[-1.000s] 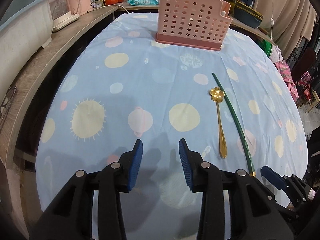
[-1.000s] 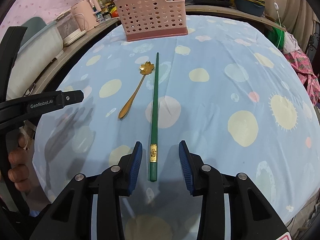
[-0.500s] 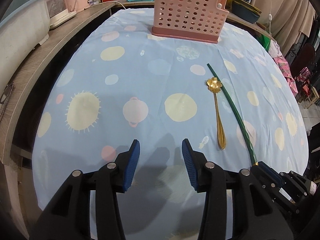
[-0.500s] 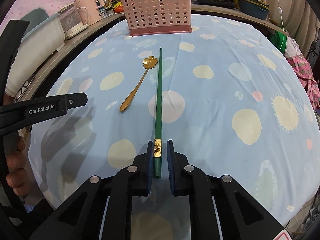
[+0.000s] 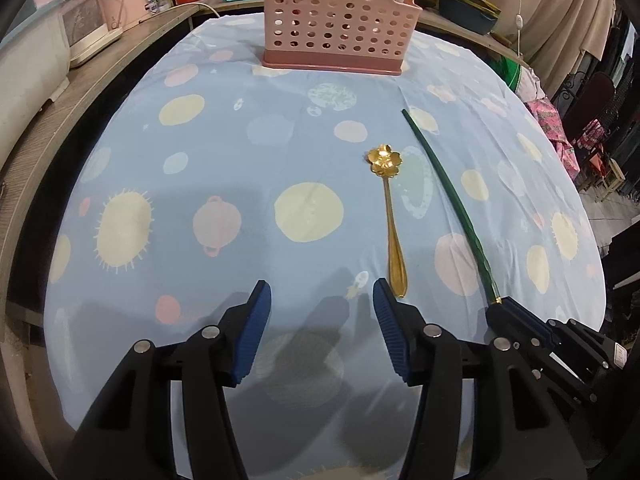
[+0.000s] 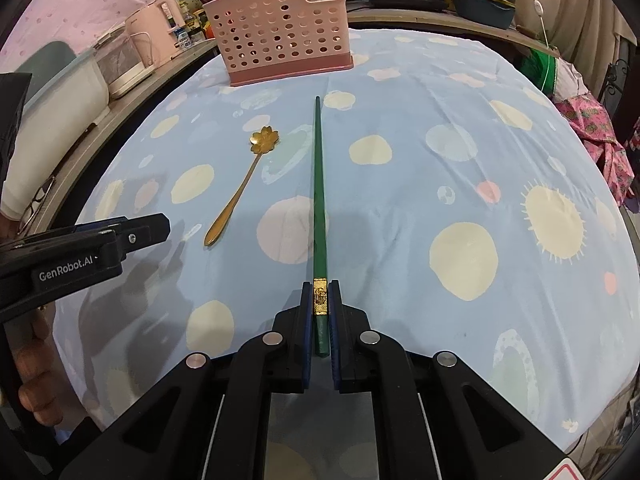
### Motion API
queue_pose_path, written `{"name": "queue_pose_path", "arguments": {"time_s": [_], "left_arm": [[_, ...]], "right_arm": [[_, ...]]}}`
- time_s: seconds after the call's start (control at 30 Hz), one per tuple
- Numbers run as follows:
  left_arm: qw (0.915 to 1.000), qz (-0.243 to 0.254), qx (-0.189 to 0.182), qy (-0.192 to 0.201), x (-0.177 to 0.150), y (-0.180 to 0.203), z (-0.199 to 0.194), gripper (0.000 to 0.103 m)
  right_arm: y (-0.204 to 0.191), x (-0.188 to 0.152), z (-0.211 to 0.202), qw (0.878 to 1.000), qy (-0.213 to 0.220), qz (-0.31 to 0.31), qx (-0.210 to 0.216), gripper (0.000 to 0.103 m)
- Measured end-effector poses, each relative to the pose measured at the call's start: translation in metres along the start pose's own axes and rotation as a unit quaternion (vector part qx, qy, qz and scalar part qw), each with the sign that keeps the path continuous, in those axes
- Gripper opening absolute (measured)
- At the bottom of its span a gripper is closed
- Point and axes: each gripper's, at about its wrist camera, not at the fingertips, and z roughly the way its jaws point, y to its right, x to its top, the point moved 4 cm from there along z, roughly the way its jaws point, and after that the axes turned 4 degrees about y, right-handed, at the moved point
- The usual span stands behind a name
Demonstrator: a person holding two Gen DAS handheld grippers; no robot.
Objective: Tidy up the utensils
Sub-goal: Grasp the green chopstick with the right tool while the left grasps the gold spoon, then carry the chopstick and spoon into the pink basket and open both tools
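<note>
Right wrist view: the surface (image 6: 400, 208), covered in a light blue cloth with pale yellow and pink spots, fills the area ahead of the fingers. At its far end, straight beyond the fingers and a little to the left, stands the pink perforated utensil holder (image 6: 280, 36). The green chopstick (image 6: 319, 200) lies on the cloth, running from between the fingers toward the holder, its tip short of it. The right gripper (image 6: 320, 296) has its blue fingers (image 6: 306, 320) clamped on the chopstick's thick end, at the gold band. The gold flower-bowled spoon (image 6: 240, 188) lies just left of the chopstick, apart from it.

In the left wrist view, the left gripper (image 5: 320, 300) hangs over the cloth with its fingers (image 5: 252, 332) apart and opening wider, nothing between them. The spoon's handle end (image 5: 398, 284) sits just ahead of the right-hand finger; I cannot tell whether they touch.
</note>
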Motion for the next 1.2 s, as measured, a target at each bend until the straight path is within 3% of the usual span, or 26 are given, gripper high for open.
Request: {"name": "queue_pose_path", "arguments": {"time_s": [0.4, 0.5, 0.83, 1.2], "left_arm": [[0.9992, 0.005, -0.033, -0.021, 0.002, 0.024, 0.018, 0.050], [0.9993, 0.006, -0.030, -0.021, 0.002, 0.026, 0.022, 0.045], [0.9985, 0.028, -0.039, -0.024, 0.001, 0.038, 0.024, 0.010], [0.9990, 0.011, -0.042, -0.009, 0.007, 0.026, 0.008, 0.010]], "right_arm": [[0.004, 0.008, 0.008, 1.000, 0.000, 0.007, 0.015, 0.007], [0.006, 0.009, 0.009, 1.000, -0.001, 0.009, 0.019, 0.007], [0.007, 0.010, 0.010, 1.000, 0.000, 0.011, 0.024, 0.007], [0.008, 0.011, 0.003, 0.999, 0.004, 0.019, 0.026, 0.007]]}}
